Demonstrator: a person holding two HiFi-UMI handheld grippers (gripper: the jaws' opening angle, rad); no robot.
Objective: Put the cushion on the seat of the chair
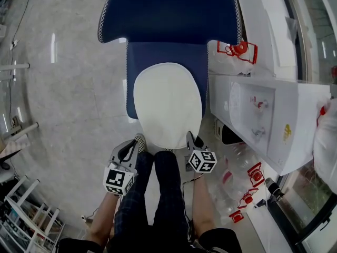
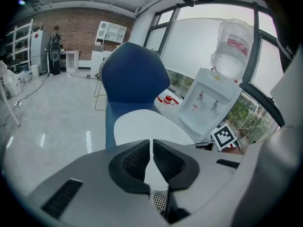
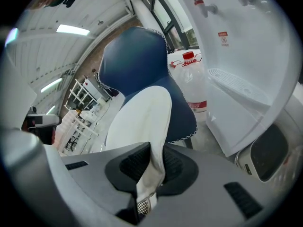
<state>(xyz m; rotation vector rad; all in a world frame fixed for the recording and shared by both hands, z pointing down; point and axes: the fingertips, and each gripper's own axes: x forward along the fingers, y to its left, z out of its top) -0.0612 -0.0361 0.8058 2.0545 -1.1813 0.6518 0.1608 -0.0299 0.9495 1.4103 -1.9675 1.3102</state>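
- My left gripper (image 1: pixel 138 141) pinches the white cushion (image 1: pixel 167 103) at its edge.
- My right gripper (image 1: pixel 190 139) pinches it too.
- The cushion is over the blue chair (image 1: pixel 163 51).

head view: steeply down on chair (image 1: pixel 168 15) | gripper views: low, close, facing it | shared: cushion (image 1: pixel 167 104)

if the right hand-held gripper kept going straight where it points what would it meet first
The right hand-held gripper is clamped on the white cushion, so that first; pushing on, probably the blue chair seat beneath it.
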